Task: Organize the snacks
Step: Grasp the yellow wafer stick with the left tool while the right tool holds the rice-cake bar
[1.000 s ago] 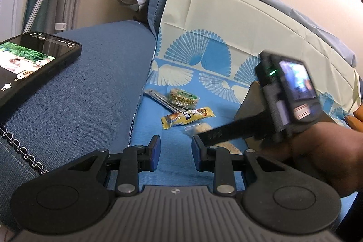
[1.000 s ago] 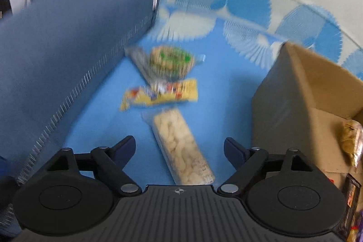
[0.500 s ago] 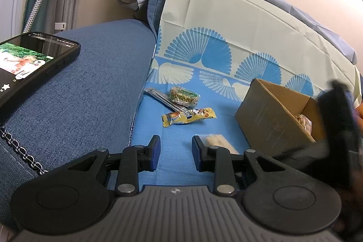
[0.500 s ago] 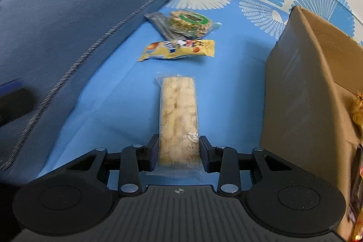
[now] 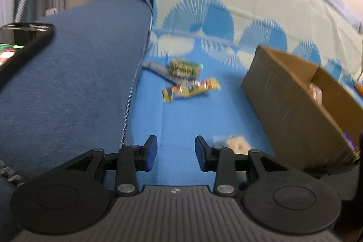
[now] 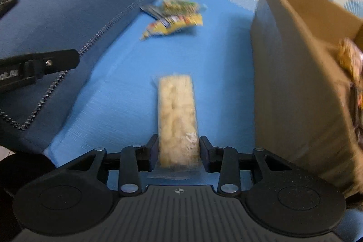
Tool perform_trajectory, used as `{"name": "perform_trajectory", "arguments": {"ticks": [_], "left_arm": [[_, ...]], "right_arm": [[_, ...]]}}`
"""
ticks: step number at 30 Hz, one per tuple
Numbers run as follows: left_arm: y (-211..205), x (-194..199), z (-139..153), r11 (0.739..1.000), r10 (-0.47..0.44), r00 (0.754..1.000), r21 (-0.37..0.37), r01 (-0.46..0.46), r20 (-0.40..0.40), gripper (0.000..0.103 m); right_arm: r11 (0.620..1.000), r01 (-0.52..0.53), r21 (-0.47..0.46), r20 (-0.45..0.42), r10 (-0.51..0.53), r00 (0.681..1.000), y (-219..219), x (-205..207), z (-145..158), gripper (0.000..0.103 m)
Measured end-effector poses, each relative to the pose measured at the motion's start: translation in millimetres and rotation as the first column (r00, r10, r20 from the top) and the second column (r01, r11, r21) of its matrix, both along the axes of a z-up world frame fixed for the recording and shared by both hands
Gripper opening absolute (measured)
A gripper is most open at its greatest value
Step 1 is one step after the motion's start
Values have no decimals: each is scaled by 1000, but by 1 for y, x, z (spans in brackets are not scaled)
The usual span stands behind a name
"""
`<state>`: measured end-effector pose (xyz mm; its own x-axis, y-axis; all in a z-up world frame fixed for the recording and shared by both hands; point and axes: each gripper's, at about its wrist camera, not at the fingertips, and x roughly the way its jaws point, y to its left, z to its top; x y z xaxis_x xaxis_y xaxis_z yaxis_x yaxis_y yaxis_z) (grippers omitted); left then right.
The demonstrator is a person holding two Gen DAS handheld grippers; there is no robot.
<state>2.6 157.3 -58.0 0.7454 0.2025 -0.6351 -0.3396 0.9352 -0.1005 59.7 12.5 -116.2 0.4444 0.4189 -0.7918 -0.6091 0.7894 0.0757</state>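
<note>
Blue cloth (image 5: 192, 119) (patterned) bears cardboard box (image 5: 292, 101), snack packets (image 5: 192, 87).

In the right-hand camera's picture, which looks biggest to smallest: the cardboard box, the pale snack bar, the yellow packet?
1. cardboard box
2. pale snack bar, though it sits nearest the camera
3. yellow packet, farther off, so perhaps not truly smaller

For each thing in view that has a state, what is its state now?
Right claw: shut on the clear-wrapped pale cracker bar.
Left claw: open, nothing between the pads; the jaws have just been opening.
Brown cardboard box: open on top, snacks inside.
Yellow snack packet: lying flat on the blue cloth.
Black phone: screen lit.
</note>
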Motion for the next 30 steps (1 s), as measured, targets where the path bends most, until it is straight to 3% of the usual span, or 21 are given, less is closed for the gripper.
{"name": "perform_trajectory", "arguments": {"ticks": [3, 6, 9, 12, 14, 16, 20, 22, 24, 25, 26, 27, 28, 30], "left_arm": [[2, 18, -4, 1000, 16, 998, 8, -16, -54, 42], [3, 46, -5, 997, 9, 996, 71, -3, -83, 43], [0, 82, -7, 984, 19, 995, 179, -1, -100, 70], [-3, 117, -14, 967, 10, 993, 253, 21, -118, 74], [-7, 141, -23, 955, -13, 990, 292, 54, -140, 80], [-17, 159, -32, 927, -44, 986, 361, 101, -164, 91], [-40, 191, -51, 826, -79, 975, 534, 181, -210, 92], [-43, 202, -56, 817, -102, 968, 537, 213, -228, 92], [-43, 210, -60, 814, -132, 958, 523, 251, -255, 76], [-41, 213, -61, 821, -140, 950, 504, 270, -280, 47], [-38, 215, -62, 833, -145, 941, 475, 282, -305, 30], [-37, 214, -61, 837, -142, 942, 471, 277, -303, 29], [-36, 210, -57, 842, -145, 949, 469, 267, -282, 19], [-30, 198, -45, 876, -147, 957, 417, 243, -249, 11]], "right_arm": [[1000, 5, 12, 0, -5, 1000, 1, 4, -2, 49], [1000, -15, 16, 2, 15, 1000, 5, 4, -4, 50], [1000, -22, -1, 1, 22, 1000, 10, 2, -7, 51], [999, -36, -6, 1, 36, 999, 12, 1, -6, 50], [999, -34, -7, -2, 34, 999, 12, 4, -6, 43], [999, -32, -6, -6, 32, 999, 11, 5, -6, 41], [1000, -31, 3, -23, 31, 999, 9, 9, -5, 40], [999, -36, 1, -24, 36, 999, 9, 10, -6, 40], [999, -44, -2, -20, 44, 999, 9, 10, -6, 40], [999, -48, -3, -17, 48, 999, 10, 9, -7, 40], [999, -53, -5, -13, 53, 999, 11, 9, -7, 40], [998, -58, -6, -9, 57, 998, 11, 8, -7, 40], [998, -61, -6, -5, 61, 998, 11, 8, -7, 40], [998, -67, -6, 0, 67, 998, 11, 8, -8, 40]]}}
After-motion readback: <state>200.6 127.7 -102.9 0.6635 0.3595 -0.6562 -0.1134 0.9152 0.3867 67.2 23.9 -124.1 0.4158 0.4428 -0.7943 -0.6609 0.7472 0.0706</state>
